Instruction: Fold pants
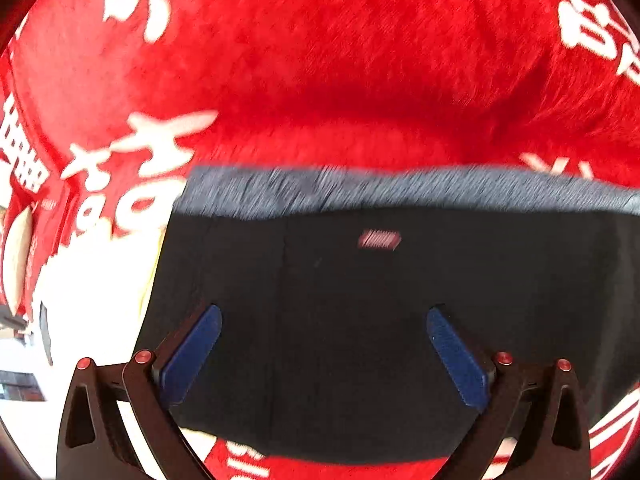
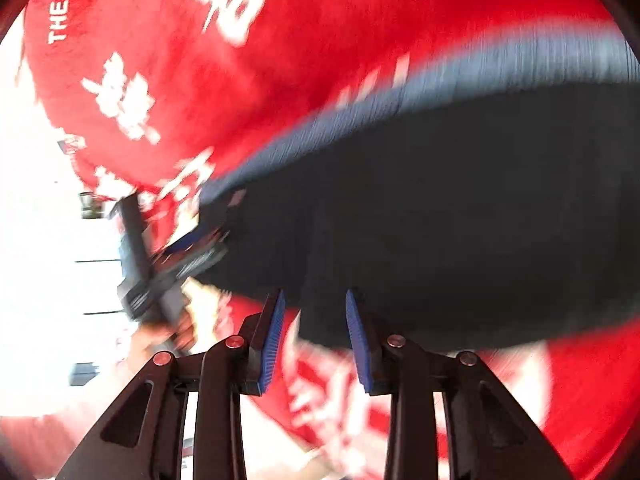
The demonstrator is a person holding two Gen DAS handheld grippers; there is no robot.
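Observation:
Dark navy pants (image 1: 380, 300) lie folded on a red cloth, with a grey-blue ribbed waistband (image 1: 400, 190) along the far edge and a small red label (image 1: 378, 239). My left gripper (image 1: 324, 312) is open wide just above the pants, holding nothing. In the right wrist view the pants (image 2: 440, 220) fill the right half, waistband (image 2: 440, 80) at the top. My right gripper (image 2: 315, 298) is open with a narrower gap at the pants' near edge, holding nothing. The left gripper (image 2: 188, 248) shows blurred at the pants' left corner.
A red fleece cloth with white lettering (image 1: 320, 60) covers the surface under the pants and also shows in the right wrist view (image 2: 160, 80). Bright white background lies beyond its left edge (image 2: 40, 240). Both views are motion-blurred.

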